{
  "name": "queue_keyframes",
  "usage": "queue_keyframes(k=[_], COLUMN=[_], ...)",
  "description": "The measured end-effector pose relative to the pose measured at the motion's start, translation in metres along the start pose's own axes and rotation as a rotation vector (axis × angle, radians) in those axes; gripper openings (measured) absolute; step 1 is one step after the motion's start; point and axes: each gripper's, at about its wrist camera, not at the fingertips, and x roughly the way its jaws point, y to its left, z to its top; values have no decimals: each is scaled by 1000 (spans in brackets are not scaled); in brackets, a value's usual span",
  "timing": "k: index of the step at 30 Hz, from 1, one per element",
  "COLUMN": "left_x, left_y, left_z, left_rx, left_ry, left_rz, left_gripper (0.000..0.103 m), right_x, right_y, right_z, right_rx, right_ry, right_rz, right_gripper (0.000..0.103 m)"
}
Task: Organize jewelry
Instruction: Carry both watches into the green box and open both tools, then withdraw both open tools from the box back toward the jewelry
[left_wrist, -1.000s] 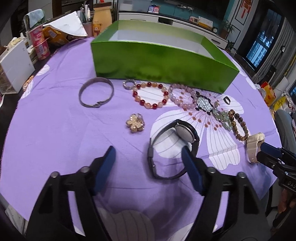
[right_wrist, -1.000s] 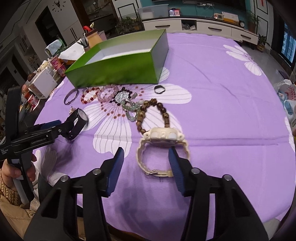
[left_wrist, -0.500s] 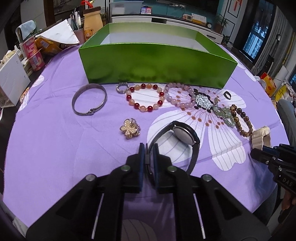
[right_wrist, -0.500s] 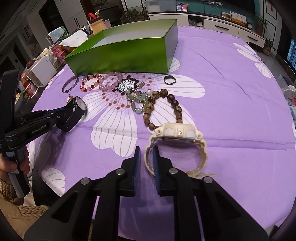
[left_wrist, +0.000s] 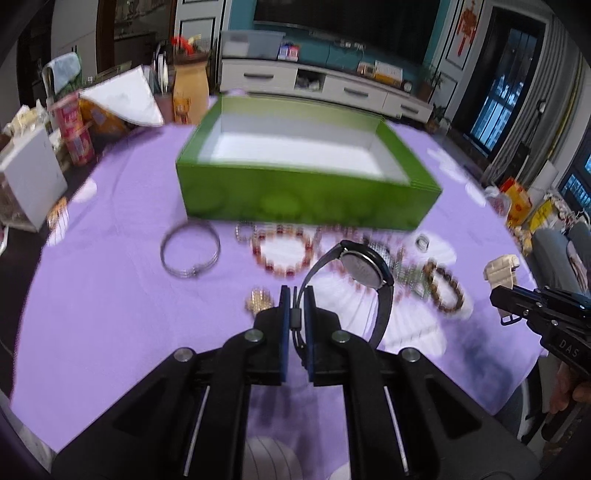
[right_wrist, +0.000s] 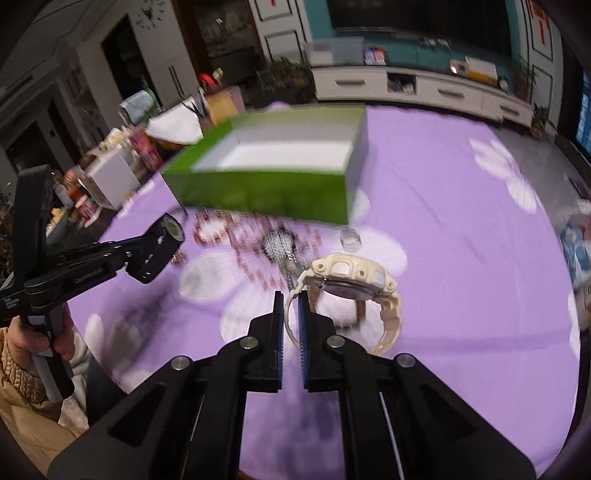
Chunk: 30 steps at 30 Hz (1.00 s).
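My left gripper is shut on the strap of a black watch and holds it above the purple cloth. My right gripper is shut on the strap of a cream watch, also lifted; that watch shows at the right of the left wrist view. An open green box with a white inside stands beyond both; it also shows in the right wrist view. On the cloth before the box lie a silver bangle, a red bead bracelet, a brown bead bracelet, a gold brooch and a small ring.
The round table has a purple flowered cloth. Cartons, cans and a white box crowd the far left edge. A TV cabinet stands behind. The left gripper with the black watch crosses the left of the right wrist view.
Both grippers closed on the watch straps and have since lifted the watches off the cloth. The view has risen and moved toward the green box; the frames are motion-blurred.
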Motion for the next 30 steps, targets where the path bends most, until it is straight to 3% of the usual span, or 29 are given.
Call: queue_keyframes(k=[9,14,23,25,28,29,30], left_x=[5,30,96,104,110,109,107], left_y=[12,21,27,28,29,29,29], left_z=[77,120,136,135,135,135,134], left_rx=[-36,-40,-44,-48,-52,-49,-44], left_ry=[-88,-81,24,40,43,35,25], left_rz=[34,75,158,165,163,163,165], left_gripper=[7,7,8,12,51,59,60], right_x=[12,48,129,142,145,140,135], right_y=[24,25,17,14,4,-2,-7], right_z=[78,116,143,145,145,144,144], right_rx=[-138,-161,-124,-113,-77,-57,-39], right_ry=[-147,-144,-31,1,3,-16,-34], right_rz=[28,47,64,45,18,32,36], right_gripper=[7,7,8,14,36,36,36])
